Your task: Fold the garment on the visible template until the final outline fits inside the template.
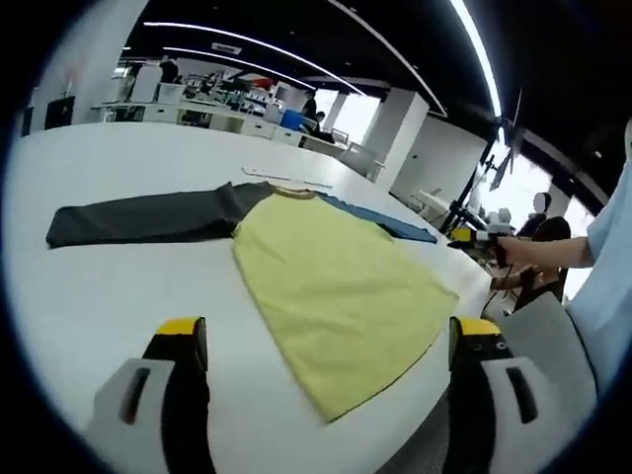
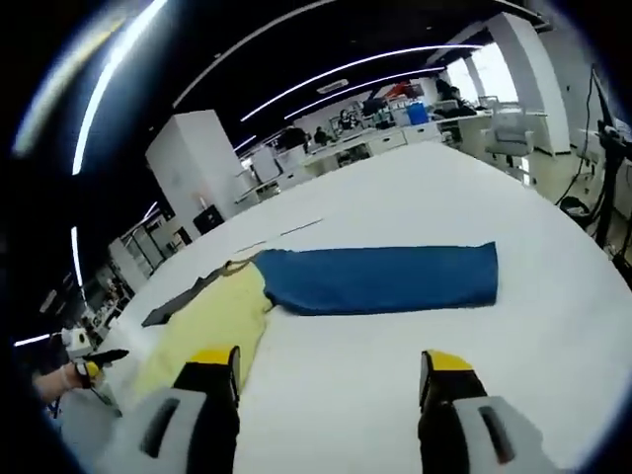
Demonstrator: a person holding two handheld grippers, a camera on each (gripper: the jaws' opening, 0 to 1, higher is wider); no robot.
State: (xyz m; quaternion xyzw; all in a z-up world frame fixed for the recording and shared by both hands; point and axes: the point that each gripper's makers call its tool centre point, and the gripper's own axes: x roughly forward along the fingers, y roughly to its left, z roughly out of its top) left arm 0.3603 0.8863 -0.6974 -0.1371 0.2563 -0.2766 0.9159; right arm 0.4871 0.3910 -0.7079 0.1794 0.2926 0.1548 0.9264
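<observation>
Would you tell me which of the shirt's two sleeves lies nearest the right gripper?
The blue sleeve; it stretches just ahead of the right gripper, while the dark grey sleeve lies beyond the yellow body.

The garment (image 1: 326, 296) lies flat and spread out on the surface (image 1: 109, 296), its body in the middle and one sleeve (image 1: 138, 219) stretched out to each side. In the left gripper view the left gripper (image 1: 321, 346) hangs just before the garment's hem, and the right gripper (image 1: 472, 237) sits beyond the far sleeve's end. In the right gripper view the right gripper (image 2: 329, 370) hangs before the other sleeve (image 2: 385, 278), apart from it, with desks behind the surface
</observation>
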